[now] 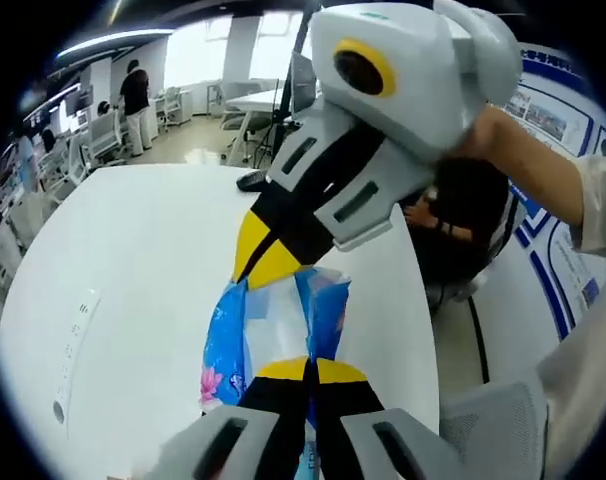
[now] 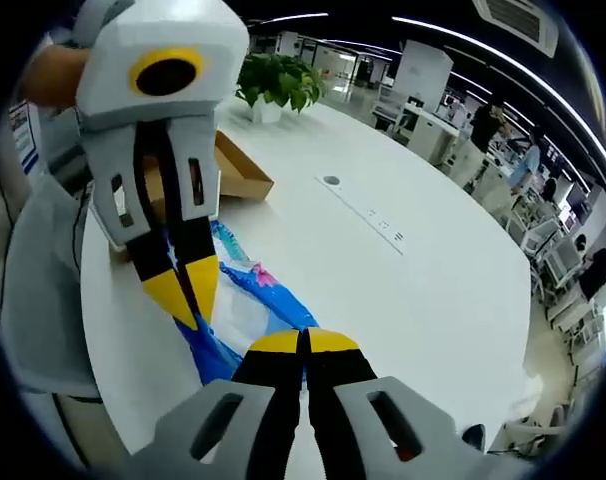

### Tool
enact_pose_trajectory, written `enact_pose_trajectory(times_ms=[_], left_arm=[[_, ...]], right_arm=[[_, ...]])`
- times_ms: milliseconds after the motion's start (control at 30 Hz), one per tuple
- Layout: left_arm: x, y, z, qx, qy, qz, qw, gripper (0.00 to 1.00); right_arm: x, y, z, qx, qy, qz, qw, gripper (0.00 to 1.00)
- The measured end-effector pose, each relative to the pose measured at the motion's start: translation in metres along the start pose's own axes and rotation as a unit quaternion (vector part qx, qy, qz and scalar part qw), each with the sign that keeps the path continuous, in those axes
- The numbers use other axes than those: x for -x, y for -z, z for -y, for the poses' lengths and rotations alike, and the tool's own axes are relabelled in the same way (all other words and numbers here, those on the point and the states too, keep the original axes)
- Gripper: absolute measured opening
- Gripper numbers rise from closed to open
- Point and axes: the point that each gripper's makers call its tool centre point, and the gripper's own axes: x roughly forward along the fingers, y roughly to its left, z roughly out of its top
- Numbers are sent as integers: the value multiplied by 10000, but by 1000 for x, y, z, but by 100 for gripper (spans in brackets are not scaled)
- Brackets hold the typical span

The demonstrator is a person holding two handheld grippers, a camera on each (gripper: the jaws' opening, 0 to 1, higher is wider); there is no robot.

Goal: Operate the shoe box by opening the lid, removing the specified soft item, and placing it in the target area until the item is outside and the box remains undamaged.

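Observation:
A soft blue and white plastic pack (image 1: 278, 320) with a pink flower print hangs just above the white table, held from both ends. My left gripper (image 1: 308, 372) is shut on its near end. My right gripper (image 1: 266, 258) comes in from the upper right and is shut on the far end. In the right gripper view the same pack (image 2: 245, 300) stretches between my right gripper (image 2: 303, 345), shut on it, and my left gripper (image 2: 186, 290) at the left. A brown cardboard shoe box (image 2: 245, 172) lies on the table behind the left gripper, partly hidden.
The round white table (image 2: 413, 300) has a socket strip (image 2: 368, 215) set into it. A potted plant (image 2: 278, 80) stands at its far edge. A small dark object (image 1: 251, 180) lies near the table's far side. A person (image 1: 463, 220) sits beside the table, with office chairs beyond.

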Motion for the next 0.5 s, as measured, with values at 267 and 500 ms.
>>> enact_pose_trajectory(times_ms=[267,500], left_arm=[[-21,-5,-2,-26,163,-143,9998,0],[-38,-9,-5,36,259,-204,9995,0]], right_arm=[[-5,17,12,-25,-43,-93,9999,0],[-11,29,22,37,-22,-233,9997,0]])
